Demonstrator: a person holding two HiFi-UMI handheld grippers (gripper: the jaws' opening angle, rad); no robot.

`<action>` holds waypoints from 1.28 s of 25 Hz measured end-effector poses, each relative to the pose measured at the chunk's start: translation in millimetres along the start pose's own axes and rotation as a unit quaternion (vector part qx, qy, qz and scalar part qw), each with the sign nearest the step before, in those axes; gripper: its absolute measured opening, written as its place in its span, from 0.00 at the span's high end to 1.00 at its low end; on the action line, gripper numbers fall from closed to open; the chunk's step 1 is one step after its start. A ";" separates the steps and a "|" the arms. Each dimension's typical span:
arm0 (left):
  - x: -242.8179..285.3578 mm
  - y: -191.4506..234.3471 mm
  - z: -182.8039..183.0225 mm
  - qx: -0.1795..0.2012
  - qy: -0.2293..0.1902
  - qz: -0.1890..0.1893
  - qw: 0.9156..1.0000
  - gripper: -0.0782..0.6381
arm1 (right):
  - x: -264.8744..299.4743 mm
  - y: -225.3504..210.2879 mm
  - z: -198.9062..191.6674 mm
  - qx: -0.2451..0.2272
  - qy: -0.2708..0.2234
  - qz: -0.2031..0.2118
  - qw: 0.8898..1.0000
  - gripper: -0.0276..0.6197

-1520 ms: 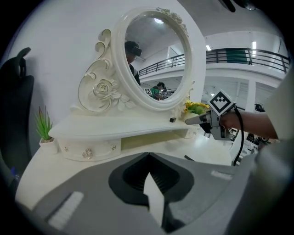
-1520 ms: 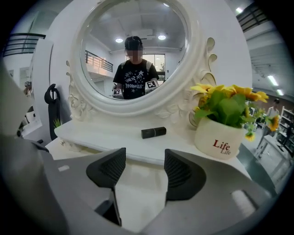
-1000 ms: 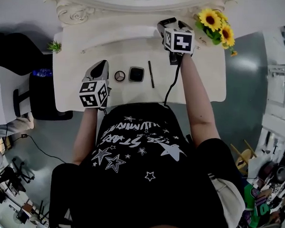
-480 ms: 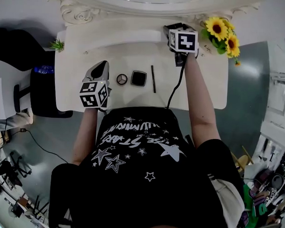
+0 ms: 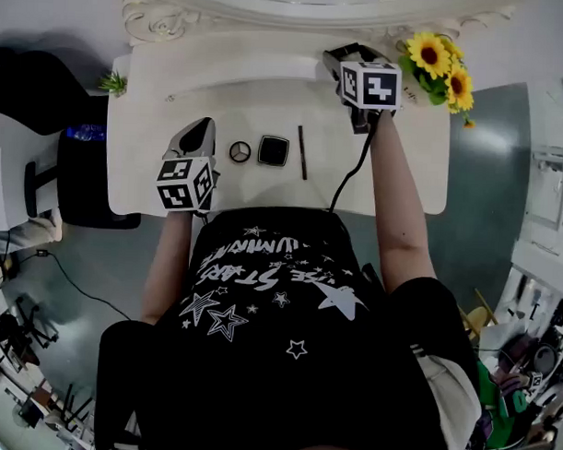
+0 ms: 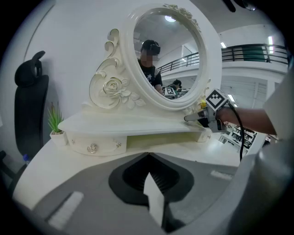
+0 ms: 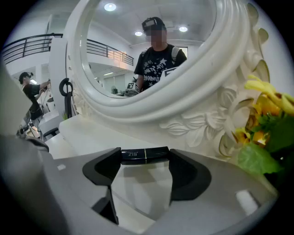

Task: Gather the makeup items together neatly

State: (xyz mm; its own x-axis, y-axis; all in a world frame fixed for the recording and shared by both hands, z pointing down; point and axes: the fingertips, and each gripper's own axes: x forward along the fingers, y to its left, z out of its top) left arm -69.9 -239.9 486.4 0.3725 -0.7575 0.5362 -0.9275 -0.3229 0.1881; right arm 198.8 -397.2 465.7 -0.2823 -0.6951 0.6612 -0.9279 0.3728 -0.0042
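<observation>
Your right gripper (image 5: 335, 57) holds a black lipstick (image 7: 144, 154) end to end between its jaws, at the right end of the raised shelf (image 5: 232, 68) under the mirror (image 7: 138, 55), near the sunflowers (image 5: 439, 63). Your left gripper (image 5: 200, 130) has its jaws closed on nothing, over the front left of the surface (image 5: 399, 168). Just right of it a round compact (image 5: 239, 152), a square compact (image 5: 272, 150) and a pencil (image 5: 302, 152) lie in a row, apart.

Left gripper (image 6: 148, 158) fingers (image 6: 82, 202) meet, facing the oval mirror (image 6: 167, 55).
</observation>
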 end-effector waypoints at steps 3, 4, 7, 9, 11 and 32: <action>-2.0 -6.5 -3.2 0.003 0.001 -0.004 1.000 0.89 | -12.7 11.8 -2.2 -0.018 -0.013 0.017 1.000 0.40; -2.8 -9.1 -3.7 0.004 0.000 -0.006 1.000 0.89 | -17.0 16.0 -5.0 -0.023 -0.017 0.024 0.999 0.40; -6.0 -16.5 -3.9 0.007 -0.004 -0.008 1.000 0.89 | -30.4 27.6 -16.2 -0.037 -0.024 0.043 0.998 0.40; -8.6 -22.2 -5.1 0.008 -0.007 -0.009 1.000 0.89 | -39.8 33.8 -25.4 -0.044 -0.026 0.052 0.997 0.40; -11.5 -29.1 -7.9 0.009 -0.008 -0.009 1.000 0.89 | -49.3 39.2 -34.9 -0.055 -0.028 0.062 0.996 0.40; -39.4 -102.7 -60.1 -0.002 0.002 0.023 1.000 0.89 | -102.3 85.6 -181.2 -0.235 0.046 0.232 0.943 0.40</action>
State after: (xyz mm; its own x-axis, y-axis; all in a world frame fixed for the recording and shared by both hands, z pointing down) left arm 8.8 -142.8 495.4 0.3294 -0.7691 0.5476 -0.9437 -0.2861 0.1659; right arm 192.3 -182.8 533.6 -0.5880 -0.3421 0.7329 -0.4938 0.8695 0.0096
